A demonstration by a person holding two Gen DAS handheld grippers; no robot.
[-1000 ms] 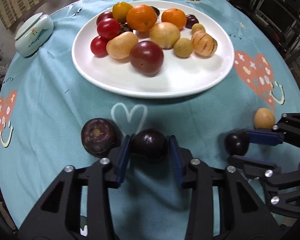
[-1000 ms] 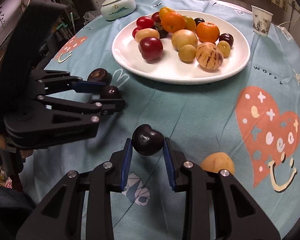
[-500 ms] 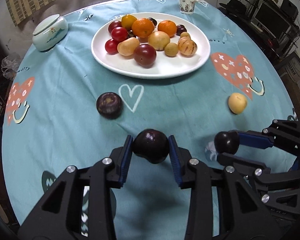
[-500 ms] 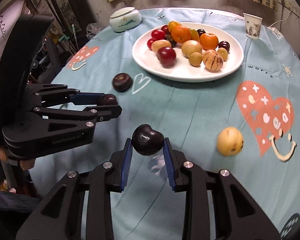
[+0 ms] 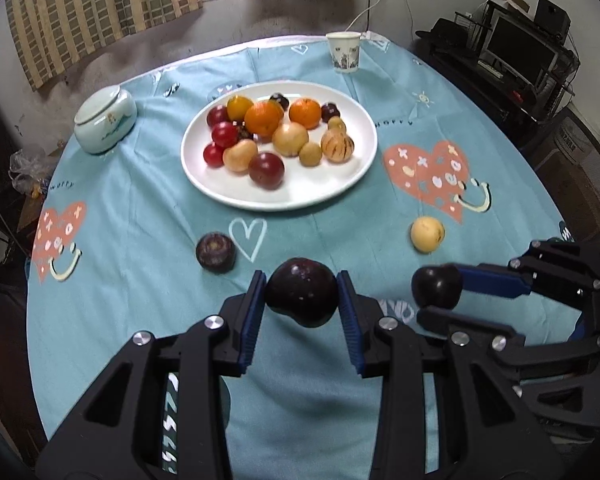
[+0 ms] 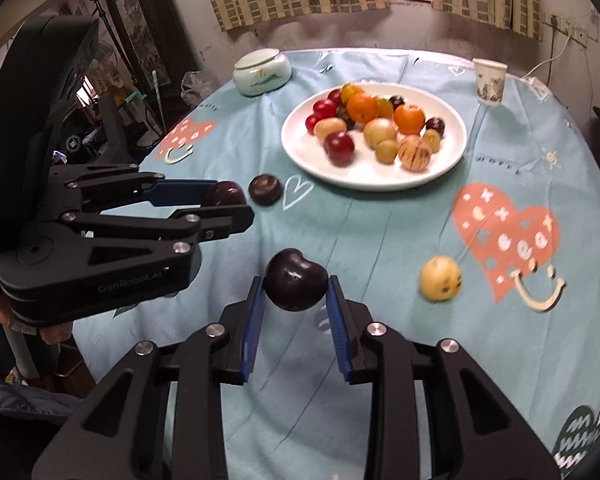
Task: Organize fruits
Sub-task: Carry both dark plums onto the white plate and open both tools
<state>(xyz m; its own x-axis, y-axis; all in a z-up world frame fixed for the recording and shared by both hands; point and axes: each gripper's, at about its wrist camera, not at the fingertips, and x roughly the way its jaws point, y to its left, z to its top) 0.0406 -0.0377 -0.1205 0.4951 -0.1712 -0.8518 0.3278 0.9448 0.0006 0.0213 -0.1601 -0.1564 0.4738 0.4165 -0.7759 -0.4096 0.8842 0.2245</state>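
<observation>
L gripper body reads "GenRobot.AI"; tablecloth prob "worry"

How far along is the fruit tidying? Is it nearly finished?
Nearly. The white plate already holds most of the fruit. Each pair of tongs grips a dark plum: the left tongs one plum, the right tongs another plum. A dark purple fruit and a yellow fruit lie on the tablecloth.
</observation>
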